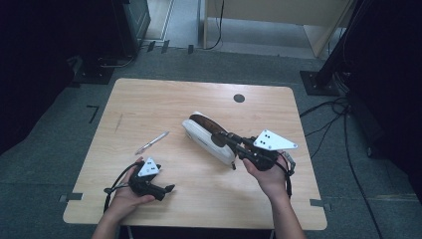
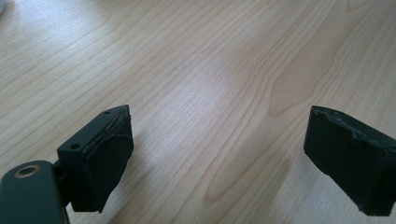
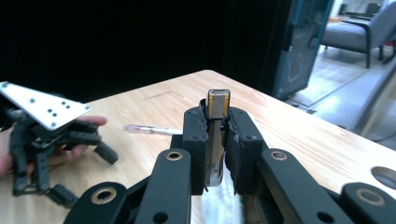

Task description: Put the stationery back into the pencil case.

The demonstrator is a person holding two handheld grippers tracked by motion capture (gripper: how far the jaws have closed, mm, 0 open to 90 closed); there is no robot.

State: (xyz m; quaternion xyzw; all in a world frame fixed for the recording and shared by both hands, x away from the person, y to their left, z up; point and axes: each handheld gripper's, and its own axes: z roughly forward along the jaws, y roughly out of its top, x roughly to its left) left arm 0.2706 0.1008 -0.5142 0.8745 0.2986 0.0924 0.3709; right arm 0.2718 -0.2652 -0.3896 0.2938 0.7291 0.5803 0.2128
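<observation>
While your right tongs (image 1: 222, 138) clamp the white case's (image 1: 205, 137) metal edge mid-table (image 1: 149, 107), your left tongs (image 2: 224, 158) gape wide over bare wood; from above, 1 pen (image 1: 152, 143) lies nearby.

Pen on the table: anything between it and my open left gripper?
Nothing visible. The pen lies alone on bare wood ahead of the left gripper; the white case, clamped by the right gripper, sits off to the side.
</observation>
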